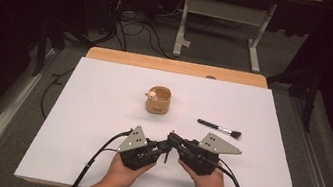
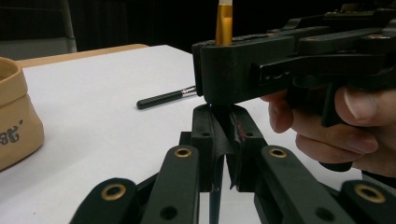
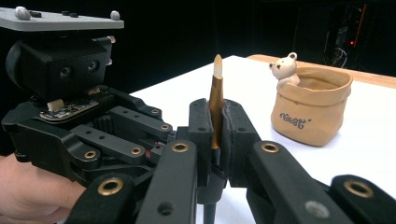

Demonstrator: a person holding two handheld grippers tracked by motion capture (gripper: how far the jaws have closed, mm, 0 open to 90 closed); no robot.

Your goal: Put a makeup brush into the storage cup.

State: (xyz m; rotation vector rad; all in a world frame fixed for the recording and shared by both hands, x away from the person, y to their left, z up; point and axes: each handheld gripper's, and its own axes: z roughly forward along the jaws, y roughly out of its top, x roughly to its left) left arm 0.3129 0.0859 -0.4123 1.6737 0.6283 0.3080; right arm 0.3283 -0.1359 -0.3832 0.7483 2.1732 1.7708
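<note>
A small brush stands upright, with a gold ferrule [image 3: 217, 91], a pale tip on top and a thin dark handle [image 2: 217, 179] below. My right gripper [image 3: 217, 116] is shut on the ferrule. My left gripper [image 2: 220, 119] is shut on the handle just beneath it. The two grippers meet nose to nose near the front middle of the white table [image 1: 100, 113]: left gripper [image 1: 161, 149], right gripper [image 1: 173, 139]. In the left gripper view, the right gripper's black jaws [image 2: 243, 70] cross above mine, with the ferrule [image 2: 224, 25] poking out on top.
A beige pouch-shaped pot [image 1: 159, 100] with a small bear figure on its rim [image 3: 285, 67] stands mid-table, beyond the grippers. A black-handled make-up brush [image 1: 218, 128] lies flat to its right. A wooden edge [image 1: 174, 66] runs along the table's far side.
</note>
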